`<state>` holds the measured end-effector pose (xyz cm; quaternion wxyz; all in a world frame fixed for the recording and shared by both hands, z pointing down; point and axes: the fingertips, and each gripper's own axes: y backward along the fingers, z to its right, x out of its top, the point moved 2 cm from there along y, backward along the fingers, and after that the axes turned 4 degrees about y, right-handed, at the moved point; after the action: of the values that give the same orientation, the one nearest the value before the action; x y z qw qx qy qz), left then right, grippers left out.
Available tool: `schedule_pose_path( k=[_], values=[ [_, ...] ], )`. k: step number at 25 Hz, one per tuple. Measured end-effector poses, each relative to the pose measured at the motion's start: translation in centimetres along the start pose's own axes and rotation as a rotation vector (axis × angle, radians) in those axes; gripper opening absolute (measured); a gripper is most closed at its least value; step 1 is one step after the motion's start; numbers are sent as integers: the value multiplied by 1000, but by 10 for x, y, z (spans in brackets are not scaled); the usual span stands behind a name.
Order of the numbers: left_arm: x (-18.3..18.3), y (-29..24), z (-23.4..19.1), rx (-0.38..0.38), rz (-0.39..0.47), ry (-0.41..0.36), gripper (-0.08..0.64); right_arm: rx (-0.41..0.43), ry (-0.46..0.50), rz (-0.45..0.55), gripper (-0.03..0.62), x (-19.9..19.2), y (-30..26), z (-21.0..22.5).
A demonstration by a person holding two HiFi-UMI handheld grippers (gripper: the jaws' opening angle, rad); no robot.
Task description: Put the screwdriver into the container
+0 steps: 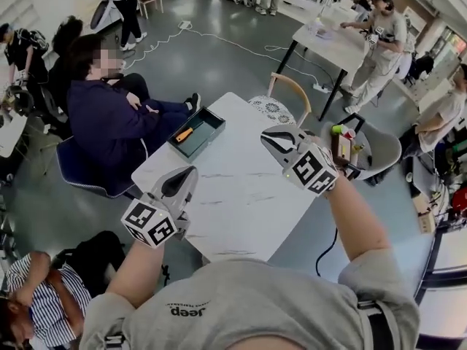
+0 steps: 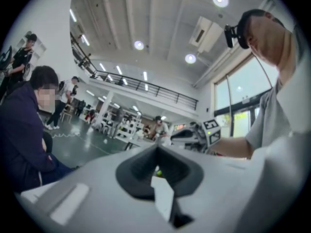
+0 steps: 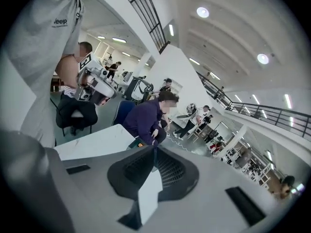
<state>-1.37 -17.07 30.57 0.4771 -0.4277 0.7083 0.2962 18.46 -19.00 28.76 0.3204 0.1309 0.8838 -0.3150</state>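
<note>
Both jaws clenched empty: hold your left gripper [image 1: 186,177] and right gripper [image 1: 271,141] clear; orange-handled screwdriver [image 1: 184,134] lies in dark-green rectangular container [image 1: 216,133], eleven o'clock.

The screwdriver [image 1: 184,134], with its orange handle, lies flat inside the container [image 1: 210,138], slanted across the floor. The container is a dark teal, open-topped rectangular box. It sits at the far left corner of my desk [image 1: 241,195].
</note>
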Motion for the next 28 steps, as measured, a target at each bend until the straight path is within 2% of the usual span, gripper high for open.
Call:
schedule_pose_path(
  k=[4,9,16,23,28],
  values=[
    [-18,-6,54,41,-17,-16,3,-20,-107,64,17,-20,63,-6],
    [-28,-12,107,75,2,6,3,-35,-192,137,11,-44,123,-21],
    [-36,-4,165,114,2,-52,3,-8,-411,273,11,-70,181,-52],
    [-40,25,176,177,-15,-54,3,4,-622,351,9,-83,193,-83],
    [-38,40,154,173,-16,-34,3,10,-679,355,9,-76,180,-101]
  ],
)
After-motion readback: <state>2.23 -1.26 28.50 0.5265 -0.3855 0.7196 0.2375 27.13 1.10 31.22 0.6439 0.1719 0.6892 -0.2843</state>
